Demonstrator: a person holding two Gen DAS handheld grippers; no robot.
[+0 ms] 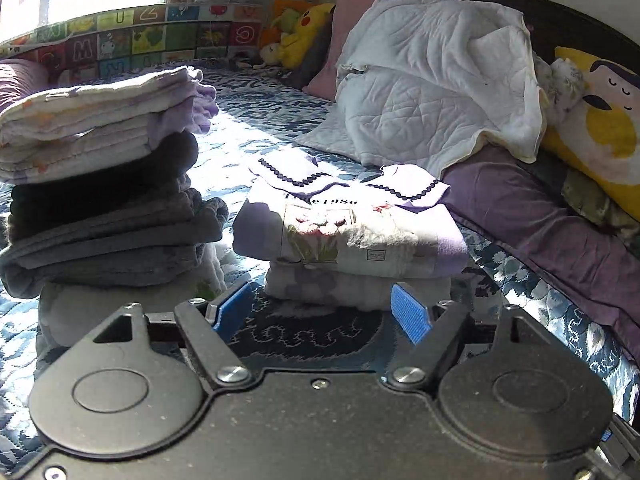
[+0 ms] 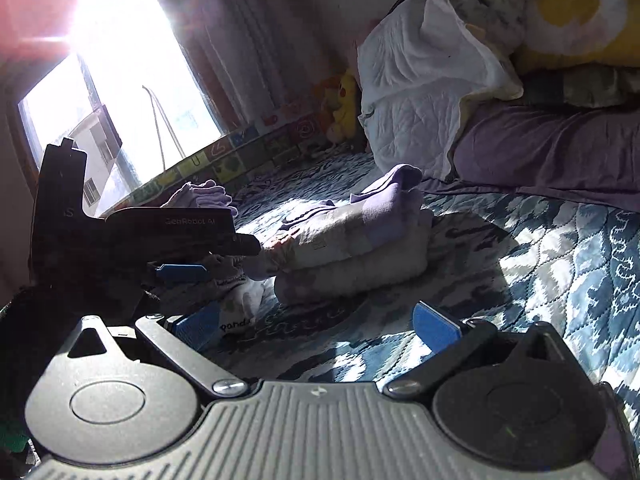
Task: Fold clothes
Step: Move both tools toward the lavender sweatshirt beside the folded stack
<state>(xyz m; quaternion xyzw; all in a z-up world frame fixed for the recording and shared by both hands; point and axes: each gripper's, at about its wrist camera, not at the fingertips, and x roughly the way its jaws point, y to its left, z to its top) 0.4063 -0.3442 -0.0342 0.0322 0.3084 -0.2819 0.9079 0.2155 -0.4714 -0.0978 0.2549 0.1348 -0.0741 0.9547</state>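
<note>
A bed covered by a blue-and-white patterned quilt (image 1: 256, 120) fills both views, and it serves as the landmark here. On the quilt, at its middle, a low stack of folded clothes (image 1: 352, 240) is seen: a lilac top with a dark scalloped collar lies flat on a pale folded piece. The stack's long axis runs crosswise to the left gripper (image 1: 322, 312), which is held low over the quilt directly in front of the stack, just short of its near edge, jaws spread wide with nothing between them. A taller pile (image 1: 104, 184) of folded white, black and grey garments stands on the quilt to the left of the low stack.

In the right wrist view the low stack (image 2: 352, 248) is seen end-on, further off and slightly left. The right gripper (image 2: 320, 328) is also spread wide and empty. The left gripper is judged the nearer of the two. No unfolded garment is seen on the quilt.
</note>
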